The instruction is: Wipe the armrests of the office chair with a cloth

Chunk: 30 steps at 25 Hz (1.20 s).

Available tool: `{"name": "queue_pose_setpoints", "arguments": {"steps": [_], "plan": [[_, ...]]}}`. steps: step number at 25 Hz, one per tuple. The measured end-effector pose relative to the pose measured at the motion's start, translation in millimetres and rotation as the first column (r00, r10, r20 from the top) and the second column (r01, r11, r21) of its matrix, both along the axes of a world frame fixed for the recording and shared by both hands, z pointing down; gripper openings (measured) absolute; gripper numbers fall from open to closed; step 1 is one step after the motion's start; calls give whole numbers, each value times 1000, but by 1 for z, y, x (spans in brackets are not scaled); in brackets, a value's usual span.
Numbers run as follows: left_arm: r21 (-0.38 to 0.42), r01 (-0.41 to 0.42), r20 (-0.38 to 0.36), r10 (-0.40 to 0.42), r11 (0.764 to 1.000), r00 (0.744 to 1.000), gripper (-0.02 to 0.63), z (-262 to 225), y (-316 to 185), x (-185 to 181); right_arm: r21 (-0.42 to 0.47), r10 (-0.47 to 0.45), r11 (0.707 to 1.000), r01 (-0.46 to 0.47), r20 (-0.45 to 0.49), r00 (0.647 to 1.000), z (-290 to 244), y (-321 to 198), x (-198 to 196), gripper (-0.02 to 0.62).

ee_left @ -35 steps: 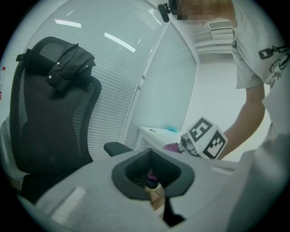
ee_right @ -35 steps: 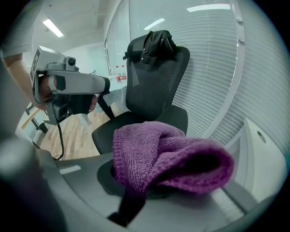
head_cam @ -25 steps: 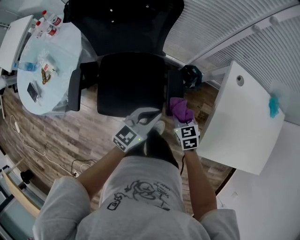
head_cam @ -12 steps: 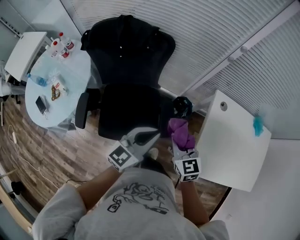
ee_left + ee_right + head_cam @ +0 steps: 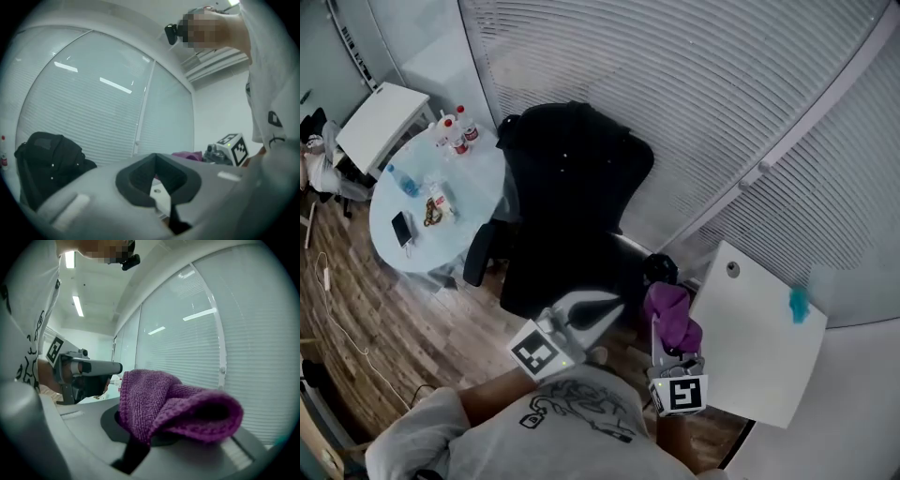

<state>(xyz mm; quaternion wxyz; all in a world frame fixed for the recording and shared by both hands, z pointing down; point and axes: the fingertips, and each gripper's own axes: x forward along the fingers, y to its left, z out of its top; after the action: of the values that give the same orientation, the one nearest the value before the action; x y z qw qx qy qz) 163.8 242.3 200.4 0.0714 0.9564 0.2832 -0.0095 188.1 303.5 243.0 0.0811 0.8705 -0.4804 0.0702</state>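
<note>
I grip the cloth [image 5: 672, 312] in my right gripper [image 5: 664, 336] beside the chair [image 5: 567, 178], ready for wiping; left gripper [image 5: 605, 305] closed, empty.

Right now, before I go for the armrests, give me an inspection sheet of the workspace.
Surface: wood floor.
Job's things: black office chair, one armrest in view; purple cloth, held off the floor.
Clutter: round table with bottles and a phone; white desk.
Grippers: left gripper shut, empty; right gripper shut on the purple cloth.
Cables: one cable on the floor.
Surroundings: blinds behind the chair.
</note>
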Motion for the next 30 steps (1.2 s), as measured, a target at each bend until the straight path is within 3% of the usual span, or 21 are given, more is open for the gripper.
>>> {"name": "queue_pose_setpoints", "arguments": {"steps": [7, 12, 16, 21, 26, 30], "plan": [[-13, 52, -14, -52, 999, 999, 2, -18, -1, -16, 33, -48, 998, 48, -16, 999, -24, -1, -12, 29], [-6, 157, -7, -157, 988, 988, 2, -16, -21, -41, 47, -158, 986, 158, -5, 987, -27, -24, -30, 29], [-33, 264, -4, -264, 964, 965, 2, -15, -45, -68, 50, -277, 960, 277, -6, 961, -28, -52, -50, 29], [-24, 401, -8, -401, 916, 916, 2, -16, -82, -113, 60, -435, 899, 434, 1, 901, -29, -99, -91, 29], [-24, 556, -12, -557, 831, 831, 2, -17, -129, -173, 66, -609, 791, 608, 0, 793, -29, -157, -152, 29], [-25, 626, -13, -626, 780, 780, 2, -16, -164, -224, 67, -685, 726, 684, -10, 728, -32, -197, -203, 29]]}}
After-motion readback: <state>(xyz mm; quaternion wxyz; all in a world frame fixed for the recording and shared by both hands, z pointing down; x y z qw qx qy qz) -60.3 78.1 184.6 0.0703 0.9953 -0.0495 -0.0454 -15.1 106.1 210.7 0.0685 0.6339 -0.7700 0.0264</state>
